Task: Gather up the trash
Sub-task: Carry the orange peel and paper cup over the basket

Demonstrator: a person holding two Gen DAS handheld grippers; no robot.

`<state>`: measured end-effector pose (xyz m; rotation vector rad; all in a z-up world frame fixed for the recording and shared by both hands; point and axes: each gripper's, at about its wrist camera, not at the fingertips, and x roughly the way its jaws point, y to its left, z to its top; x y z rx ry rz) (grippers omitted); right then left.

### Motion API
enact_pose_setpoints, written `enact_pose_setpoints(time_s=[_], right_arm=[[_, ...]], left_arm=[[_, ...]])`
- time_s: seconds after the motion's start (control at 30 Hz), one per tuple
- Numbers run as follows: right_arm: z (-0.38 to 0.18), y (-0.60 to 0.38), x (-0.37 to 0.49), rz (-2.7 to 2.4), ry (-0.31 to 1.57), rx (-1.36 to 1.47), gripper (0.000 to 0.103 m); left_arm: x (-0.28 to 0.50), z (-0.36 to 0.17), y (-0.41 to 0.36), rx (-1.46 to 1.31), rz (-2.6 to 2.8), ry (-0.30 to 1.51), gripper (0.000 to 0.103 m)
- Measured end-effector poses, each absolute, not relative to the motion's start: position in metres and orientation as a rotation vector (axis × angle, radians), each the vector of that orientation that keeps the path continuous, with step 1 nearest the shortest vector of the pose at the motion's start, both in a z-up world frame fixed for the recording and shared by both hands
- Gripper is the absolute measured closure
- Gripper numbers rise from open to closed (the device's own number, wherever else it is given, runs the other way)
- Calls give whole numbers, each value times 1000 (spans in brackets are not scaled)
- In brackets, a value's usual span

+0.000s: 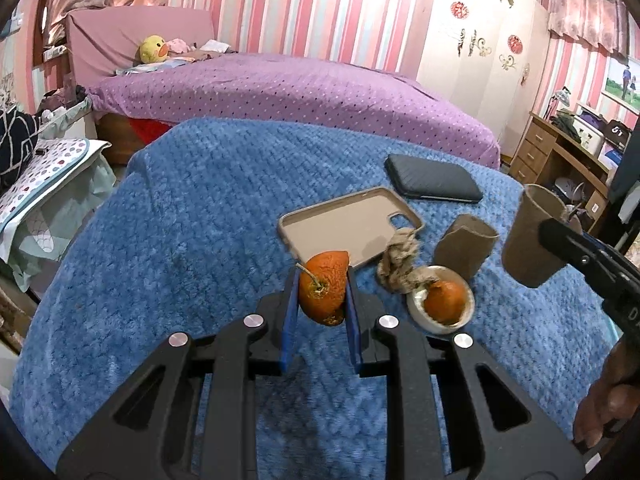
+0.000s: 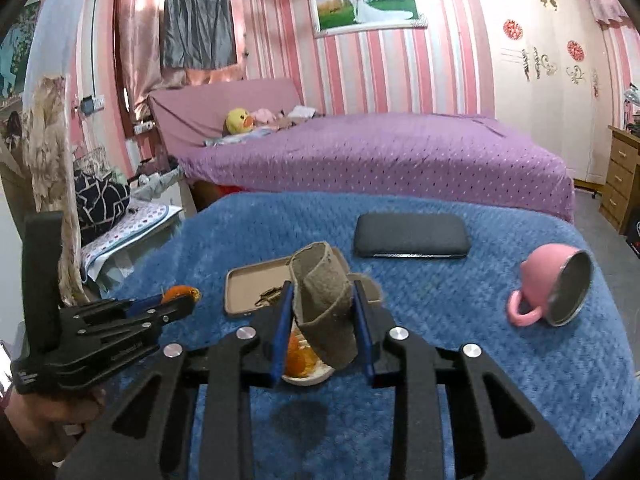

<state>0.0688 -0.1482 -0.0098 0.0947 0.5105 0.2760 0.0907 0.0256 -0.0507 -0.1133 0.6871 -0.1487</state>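
From the left wrist camera, the left tongs (image 1: pixel 322 300) are pinching a piece of orange peel (image 1: pixel 323 293) with a dry stem, holding it above the blue blanket (image 1: pixel 192 220) that is covering the counter. Just beyond it a beige phone case (image 1: pixel 340 232) is lying open side up, with a dark phone (image 1: pixel 434 179) farther back. To the right, a crumpled brown paper wad (image 1: pixel 400 264) is leaning over a small white bowl (image 1: pixel 418 308) holding more orange peel (image 1: pixel 446 300), and a cardboard tube (image 1: pixel 466 246) is standing behind the bowl. At the far right, the right tongs (image 1: pixel 560 240) are gripping a second cardboard tube (image 1: pixel 532 236), lifted clear of the blanket.

From the right wrist camera, the right tongs (image 2: pixel 322 324) are squeezing that flattened tube (image 2: pixel 326 308) between their blue pads, above the bowl (image 2: pixel 308 378). A pink cup (image 2: pixel 548 292) is lying on its side to the right.
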Motion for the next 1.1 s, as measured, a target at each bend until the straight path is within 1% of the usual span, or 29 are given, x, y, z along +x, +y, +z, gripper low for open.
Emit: enact_pose_setpoints(time_s=[0.47, 0.93, 1.1], right_arm=[[14, -224, 26, 204, 457, 93, 74], [20, -345, -12, 25, 441, 155, 74], [19, -397, -36, -75, 429, 190, 74]], left_arm=[[68, -20, -48, -76, -265, 612, 83], [43, 2, -132, -22, -383, 545, 83], [33, 9, -160, -49, -456, 537, 83]])
